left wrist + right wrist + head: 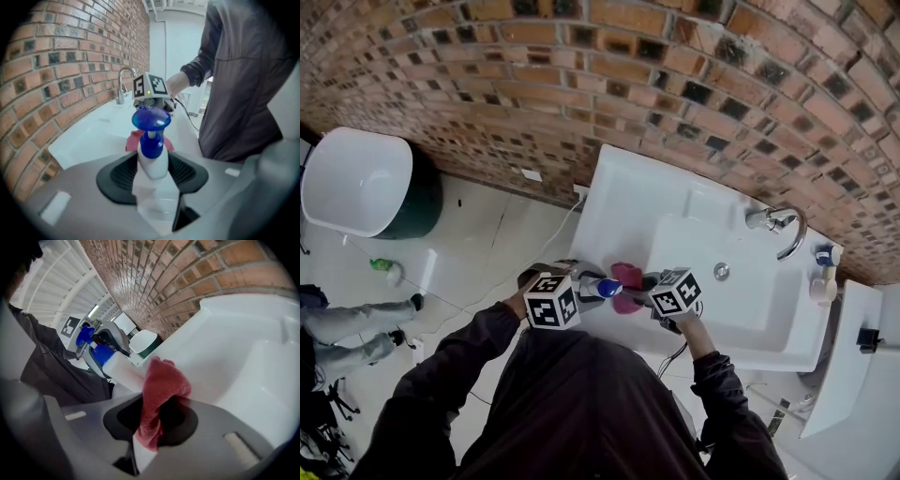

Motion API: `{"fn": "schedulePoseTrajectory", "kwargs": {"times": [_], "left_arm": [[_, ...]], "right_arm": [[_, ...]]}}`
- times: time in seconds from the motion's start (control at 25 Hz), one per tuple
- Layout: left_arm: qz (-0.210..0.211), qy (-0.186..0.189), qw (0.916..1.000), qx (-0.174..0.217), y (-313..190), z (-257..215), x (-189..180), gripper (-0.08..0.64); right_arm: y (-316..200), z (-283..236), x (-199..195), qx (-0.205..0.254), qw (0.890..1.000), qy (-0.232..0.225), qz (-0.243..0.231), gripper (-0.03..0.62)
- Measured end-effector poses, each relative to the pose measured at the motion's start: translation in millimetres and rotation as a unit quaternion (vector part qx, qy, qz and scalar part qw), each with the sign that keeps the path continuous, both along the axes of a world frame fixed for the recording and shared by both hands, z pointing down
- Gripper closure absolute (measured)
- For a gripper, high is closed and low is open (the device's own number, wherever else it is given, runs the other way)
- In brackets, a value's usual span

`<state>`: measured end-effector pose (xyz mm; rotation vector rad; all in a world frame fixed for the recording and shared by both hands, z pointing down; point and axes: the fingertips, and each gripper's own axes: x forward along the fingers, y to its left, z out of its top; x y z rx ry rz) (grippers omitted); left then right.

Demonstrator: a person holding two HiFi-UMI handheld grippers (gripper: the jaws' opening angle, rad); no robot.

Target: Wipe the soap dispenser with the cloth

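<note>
Red cloth (161,390), bunched and pinched between the jaws of the right hand-held gripper (154,423), sits against the white body of the soap dispenser (152,157), just below its blue pump (151,119). The left hand-held gripper (152,176) has its jaws closed on the bottle's sides. It seems to hold the bottle clear of any surface, near the front edge of the white sink (614,192) under the brick wall (581,75).

From where I stand, that grip looks like the weak point. The plastic is smooth and rounded, so a hard push from the cloth could twist the bottle between the pads. It could even slide out and drop into the sink or onto the floor (487,244). A stroke that rides up onto the blue pump could squeeze out soap. The cloth looks caught only by a fold, so dragging it could tug it free.
</note>
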<state>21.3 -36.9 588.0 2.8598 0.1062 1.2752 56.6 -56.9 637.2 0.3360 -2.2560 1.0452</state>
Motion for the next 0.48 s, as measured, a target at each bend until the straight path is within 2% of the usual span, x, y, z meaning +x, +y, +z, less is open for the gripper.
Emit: {"fn": "schedulePoseTrajectory", "kwargs": {"times": [0.12, 0.24, 0.32, 0.4, 0.48], "left_arm": [[-0.043, 0.0, 0.9989, 0.017, -8, -4, -4, 0.318], [-0.08, -0.014, 0.9962, 0.031, -6, -5, -13, 0.318], [-0.116, -0.033, 0.9919, 0.038, -5, -1, -21, 0.324], [-0.154, -0.042, 0.9864, 0.038, -6, 1, -26, 0.327], [-0.179, -0.051, 0.9817, 0.042, -7, 2, -29, 0.328]], "right_arm": [[-14, -28, 2, 0.06, 0.998, -0.01, -0.014, 0.526], [-21, -55, -4, 0.127, 0.989, -0.018, -0.07, 0.526], [-14, -59, -7, 0.155, 0.979, 0.004, -0.135, 0.527], [-5, -56, -8, 0.179, 0.963, 0.038, -0.197, 0.526], [2, -54, -7, 0.194, 0.95, 0.062, -0.236, 0.526]]}}
